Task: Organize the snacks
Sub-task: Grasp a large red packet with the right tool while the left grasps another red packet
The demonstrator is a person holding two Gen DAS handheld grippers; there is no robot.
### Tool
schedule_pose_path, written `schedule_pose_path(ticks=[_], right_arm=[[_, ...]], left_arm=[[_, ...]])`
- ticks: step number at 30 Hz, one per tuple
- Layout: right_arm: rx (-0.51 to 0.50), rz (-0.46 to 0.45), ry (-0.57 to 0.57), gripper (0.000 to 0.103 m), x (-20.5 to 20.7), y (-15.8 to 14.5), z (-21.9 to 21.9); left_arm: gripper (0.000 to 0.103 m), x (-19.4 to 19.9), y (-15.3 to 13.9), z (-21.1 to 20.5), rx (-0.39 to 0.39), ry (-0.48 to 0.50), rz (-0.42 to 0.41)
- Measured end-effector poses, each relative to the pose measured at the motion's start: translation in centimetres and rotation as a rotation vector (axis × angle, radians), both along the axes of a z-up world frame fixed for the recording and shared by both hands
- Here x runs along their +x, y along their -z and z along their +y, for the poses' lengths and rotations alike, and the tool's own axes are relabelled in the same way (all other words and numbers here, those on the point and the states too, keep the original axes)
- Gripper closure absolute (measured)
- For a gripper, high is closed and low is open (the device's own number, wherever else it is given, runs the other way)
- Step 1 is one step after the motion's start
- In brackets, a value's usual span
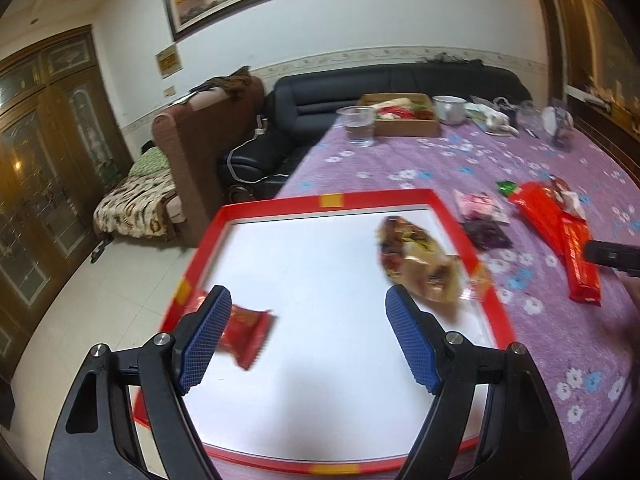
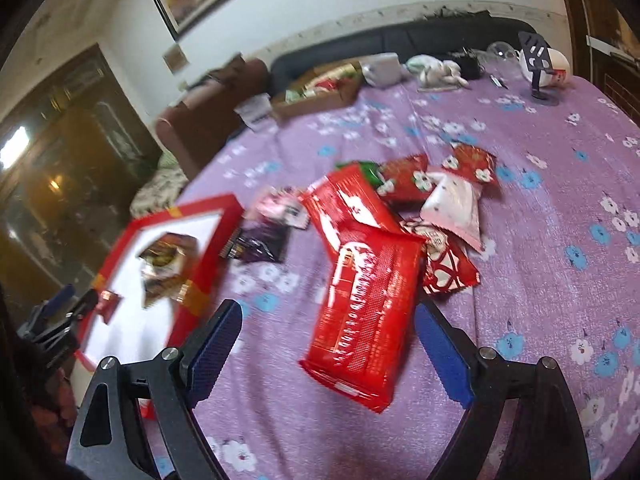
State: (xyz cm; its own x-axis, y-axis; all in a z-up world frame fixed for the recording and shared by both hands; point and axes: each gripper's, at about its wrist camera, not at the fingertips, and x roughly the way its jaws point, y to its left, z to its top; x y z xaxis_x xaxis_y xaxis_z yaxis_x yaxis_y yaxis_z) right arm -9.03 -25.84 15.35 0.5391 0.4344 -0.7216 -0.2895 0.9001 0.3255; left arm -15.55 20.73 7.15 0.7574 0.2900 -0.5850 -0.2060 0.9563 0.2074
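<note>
Left wrist view: the left hand-held gripper (image 1: 308,328) hangs over a red-rimmed tray (image 1: 408,195) with a smooth white floor, blue ribbed pads spread wide and nothing pinched. A small crinkly red packet (image 1: 250,334) lies in the tray right beside the left pad, and a brownish mixed snack bag (image 1: 416,260) sits by the tray's right rim. Only this view gets the clear plastic cup (image 1: 359,125) and cardboard box (image 1: 404,114) at the far end sharply.

Right wrist view: here the loose pile on the purple flowered tabletop (image 2: 540,240) shows up properly. The right hand-held gripper (image 2: 328,344) is spread wide around the near end of a long glossy red pack (image 2: 368,308), pads not pressing it. Behind it are a second red pack (image 2: 348,204), a white pouch (image 2: 454,204) and a dark purple bag (image 2: 260,244). The tray sits off to the left.
</note>
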Motion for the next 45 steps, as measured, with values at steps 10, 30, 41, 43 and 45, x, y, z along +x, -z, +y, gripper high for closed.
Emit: schedule_pose_path(ticks=[10, 30, 41, 43, 45], right_arm=[[-0.247, 0.066, 0.076, 0.049, 1.8, 2.8, 2.2], [0.094, 0.034, 0.398, 0.056, 0.6, 2.6, -16.7], [0.082, 0.028, 0.341, 0.055, 1.3, 3.1, -15.8], [0.080, 0.028, 0.341, 0.055, 1.3, 3.2, -15.8], [0.081, 0.028, 0.340, 0.055, 1.2, 3.1, -15.8]], left_arm=[[0.023, 0.5, -1.5, -4.7, -0.010, 0.137, 0.017], [0.023, 14.3, 2.7, -16.1, -0.392, 0.087, 0.335], [0.023, 18.1, 5.2, -18.3, -0.483, -0.014, 0.420], [0.023, 17.9, 5.3, -18.9, -0.452, -0.009, 0.405], [0.023, 17.9, 5.4, -19.4, -0.423, 0.007, 0.403]])
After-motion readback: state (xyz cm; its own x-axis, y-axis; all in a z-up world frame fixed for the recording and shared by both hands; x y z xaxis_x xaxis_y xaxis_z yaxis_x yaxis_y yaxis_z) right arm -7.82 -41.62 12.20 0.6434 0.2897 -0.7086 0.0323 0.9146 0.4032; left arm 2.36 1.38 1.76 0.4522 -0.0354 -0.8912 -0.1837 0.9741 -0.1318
